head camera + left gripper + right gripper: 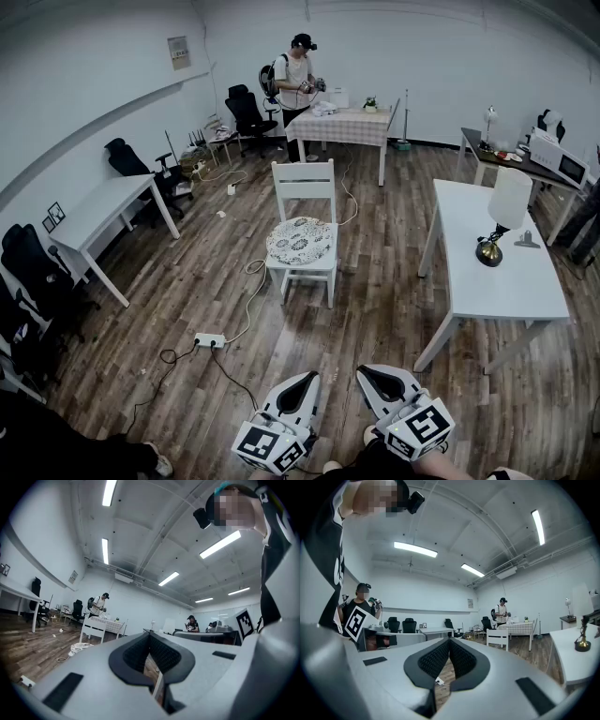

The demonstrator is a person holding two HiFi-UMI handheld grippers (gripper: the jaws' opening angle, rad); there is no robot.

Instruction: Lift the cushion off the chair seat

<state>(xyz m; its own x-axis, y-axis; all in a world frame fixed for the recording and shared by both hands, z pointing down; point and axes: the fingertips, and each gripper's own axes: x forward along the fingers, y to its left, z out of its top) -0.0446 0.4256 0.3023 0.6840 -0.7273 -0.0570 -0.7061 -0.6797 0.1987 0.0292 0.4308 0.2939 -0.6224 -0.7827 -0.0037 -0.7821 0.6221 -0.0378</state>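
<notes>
In the head view, one white chair (305,211) stands in the middle of the wooden floor. One round patterned cushion (300,240) lies flat on its seat. Two grippers show at the bottom edge, the left gripper (304,377) and the right gripper (371,371). They are held side by side and level, both aimed toward the chair and well apart from it. Two plain white tables flank the chair, the left table (98,208) and the right table (511,281), and the right one bears one lamp (502,217). One person (298,82) stands at one checkered table (342,123) by the far wall, and one power strip (209,339) lies on the floor. In the left gripper view, the two jaws meet at their tips with nothing between them. Beyond them are the chair and a pale edge of the cushion (78,647), with a second person (191,622) far to the right. In the right gripper view, the jaws are likewise pressed together and empty. The chair stands small ahead of them, and its seat is too small to make out the cushion.
</notes>
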